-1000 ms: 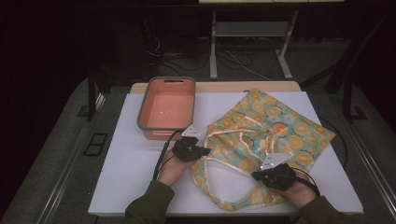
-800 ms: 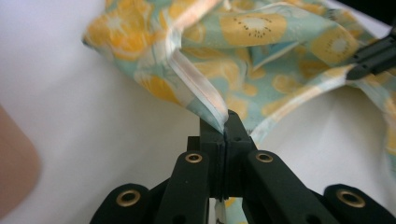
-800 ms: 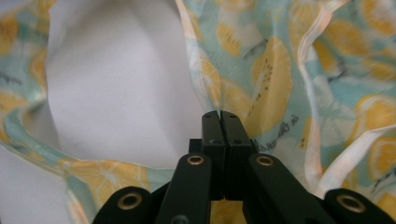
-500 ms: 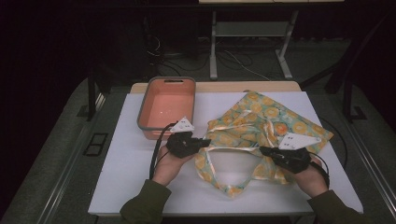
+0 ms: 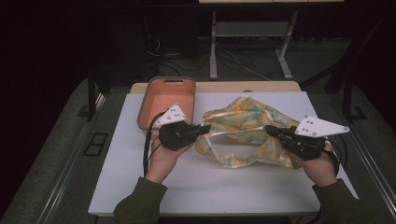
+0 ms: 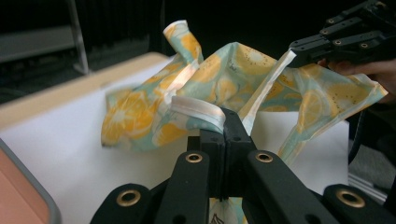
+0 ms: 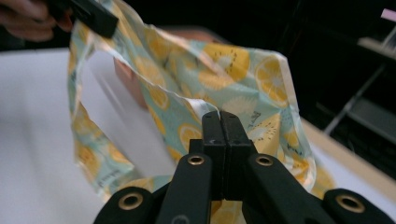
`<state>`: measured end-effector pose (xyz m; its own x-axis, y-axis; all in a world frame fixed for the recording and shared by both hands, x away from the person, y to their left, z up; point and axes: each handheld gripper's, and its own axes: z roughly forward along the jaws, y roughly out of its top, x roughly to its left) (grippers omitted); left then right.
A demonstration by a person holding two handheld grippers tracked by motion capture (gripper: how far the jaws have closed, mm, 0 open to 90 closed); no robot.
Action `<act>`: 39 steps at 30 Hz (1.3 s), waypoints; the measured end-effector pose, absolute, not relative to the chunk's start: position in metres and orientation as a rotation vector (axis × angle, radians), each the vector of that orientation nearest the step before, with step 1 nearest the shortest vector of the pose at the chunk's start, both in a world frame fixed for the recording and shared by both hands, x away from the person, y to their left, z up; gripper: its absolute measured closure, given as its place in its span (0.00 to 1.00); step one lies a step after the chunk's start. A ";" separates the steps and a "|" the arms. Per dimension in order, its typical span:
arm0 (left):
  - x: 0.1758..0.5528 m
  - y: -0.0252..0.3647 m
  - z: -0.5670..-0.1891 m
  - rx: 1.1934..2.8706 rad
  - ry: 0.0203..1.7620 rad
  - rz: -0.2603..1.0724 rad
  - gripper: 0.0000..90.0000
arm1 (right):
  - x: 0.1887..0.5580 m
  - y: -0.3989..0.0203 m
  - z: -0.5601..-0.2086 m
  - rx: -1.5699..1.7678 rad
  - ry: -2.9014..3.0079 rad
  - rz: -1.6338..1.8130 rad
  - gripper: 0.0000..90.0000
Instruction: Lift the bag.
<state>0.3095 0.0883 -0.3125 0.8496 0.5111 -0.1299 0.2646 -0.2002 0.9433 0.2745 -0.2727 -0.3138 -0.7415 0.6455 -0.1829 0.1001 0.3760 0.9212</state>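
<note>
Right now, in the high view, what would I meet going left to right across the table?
Orange tray → left gripper, shut on the cloth's edge → fruit-print cloth → right gripper, also shut on it.

Both grippers have lifted the cloth bag (image 5: 243,126) off the table (image 5: 140,186)

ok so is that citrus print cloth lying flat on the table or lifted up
Lifted. The left gripper and right gripper each clamp an edge of the cloth, which hangs bunched between them, its far part on the table.

Dim room, bright table, blurred close-ups
</note>
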 end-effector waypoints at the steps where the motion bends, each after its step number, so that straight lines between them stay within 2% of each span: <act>1: 0.308 0.089 -0.308 1.784 0.586 0.257 0.99 | 0.273 -0.272 -0.308 0.625 2.098 1.371 1.00; 5: 0.313 0.086 -0.309 1.802 0.598 0.277 0.99 | 0.279 -0.271 -0.303 0.624 2.099 1.364 1.00; 14: 0.346 0.066 -0.332 1.820 0.668 0.269 0.99 | 0.315 -0.284 -0.332 0.768 2.147 1.299 1.00; 22: 0.380 0.031 -0.348 1.874 0.756 0.366 0.99 | 0.351 -0.299 -0.349 0.906 2.139 1.268 1.00; 30: 0.415 0.002 -0.381 1.955 0.884 0.414 0.99 | 0.389 -0.308 -0.379 1.046 2.191 1.187 1.00; 39: 0.441 -0.010 -0.414 2.022 0.987 0.436 0.99 | 0.419 -0.302 -0.409 1.155 2.240 1.124 0.99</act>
